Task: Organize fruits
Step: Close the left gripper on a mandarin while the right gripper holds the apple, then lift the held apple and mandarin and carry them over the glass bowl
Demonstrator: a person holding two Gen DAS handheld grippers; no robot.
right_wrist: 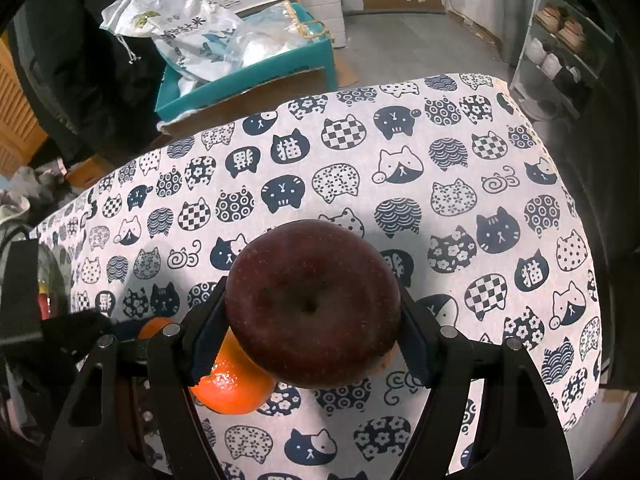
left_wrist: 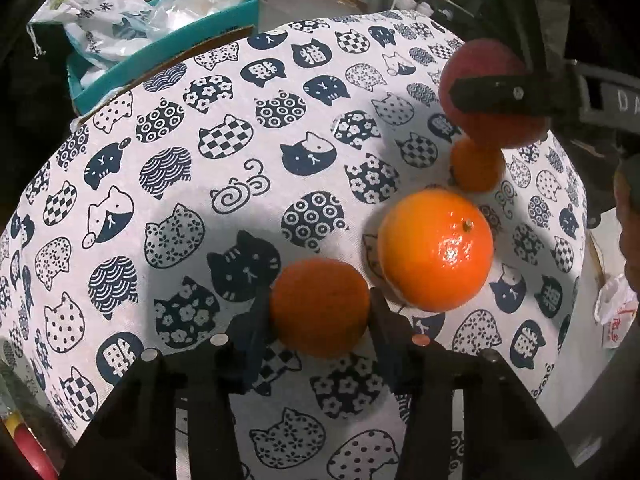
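Observation:
My left gripper is shut on a small orange just above the cat-print tablecloth. A big glossy orange lies right of it, and another small orange lies beyond. My right gripper is shut on a dark red apple, held above the table. The apple also shows in the left wrist view at the upper right, over the far small orange. The big orange lies under the apple in the right wrist view, and the left gripper's orange peeks out at the left.
A teal box with plastic bags stands on the floor past the table's far edge. A shoe rack stands at the far right. A white plastic bag hangs off the table's right side. The cloth stretches bare to the left.

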